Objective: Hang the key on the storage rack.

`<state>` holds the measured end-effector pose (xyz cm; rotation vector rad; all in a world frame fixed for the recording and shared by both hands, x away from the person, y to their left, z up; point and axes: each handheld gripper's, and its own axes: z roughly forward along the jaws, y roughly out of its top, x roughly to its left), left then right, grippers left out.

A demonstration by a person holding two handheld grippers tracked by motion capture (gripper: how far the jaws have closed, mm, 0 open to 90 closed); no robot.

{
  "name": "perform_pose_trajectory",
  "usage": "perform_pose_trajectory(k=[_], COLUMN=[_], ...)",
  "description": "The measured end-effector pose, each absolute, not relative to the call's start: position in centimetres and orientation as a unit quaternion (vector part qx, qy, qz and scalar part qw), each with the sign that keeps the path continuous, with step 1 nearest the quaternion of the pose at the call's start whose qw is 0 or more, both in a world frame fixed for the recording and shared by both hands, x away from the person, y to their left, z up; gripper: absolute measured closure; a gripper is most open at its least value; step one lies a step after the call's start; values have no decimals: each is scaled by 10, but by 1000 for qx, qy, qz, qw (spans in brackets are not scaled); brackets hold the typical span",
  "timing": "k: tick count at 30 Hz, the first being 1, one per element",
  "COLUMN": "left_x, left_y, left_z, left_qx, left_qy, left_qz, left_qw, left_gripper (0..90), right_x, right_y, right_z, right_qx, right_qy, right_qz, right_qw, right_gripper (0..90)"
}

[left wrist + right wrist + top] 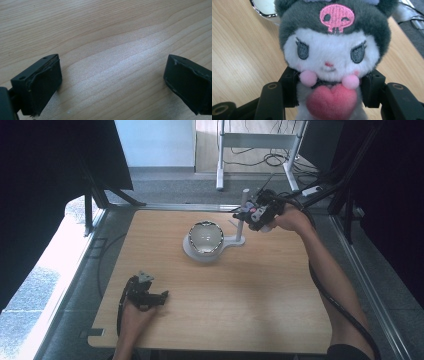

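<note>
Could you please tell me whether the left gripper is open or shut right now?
Open. In its own view the left gripper shows both jaws wide apart, with only bare wooden table between them.

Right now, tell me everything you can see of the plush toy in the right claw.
The plush toy is a soft, fuzzy doll: white face, dark grey hood with an embroidered pink skull, two pink pompoms and a pink heart on its chest. It faces the right gripper view's camera, upright there. The right claw clamps its body from both sides, holding it above the table's far right part.
</note>
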<state>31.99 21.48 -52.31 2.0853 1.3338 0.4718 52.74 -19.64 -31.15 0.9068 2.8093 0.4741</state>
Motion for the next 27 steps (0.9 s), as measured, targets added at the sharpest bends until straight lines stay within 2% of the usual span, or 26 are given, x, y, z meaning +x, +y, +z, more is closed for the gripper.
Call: perform_pose_trajectory(k=[13,19,27], left_x=[320,320,320], left_y=[215,215,215], left_z=[-523,-523,-523], left_qx=[787,787,787], left_qy=[504,505,505], left_qz=[180,179,179], left_qw=[307,307,307], left_gripper=[14,14,14], right_x=[533,539,540], right_y=[-203,-214,-204], right_z=[-355,-367,-383], right_qx=[314,332,318], right_qy=[937,929,931], right_qz=[139,145,160], right_qw=[61,73,85], right_gripper=[429,429,395])
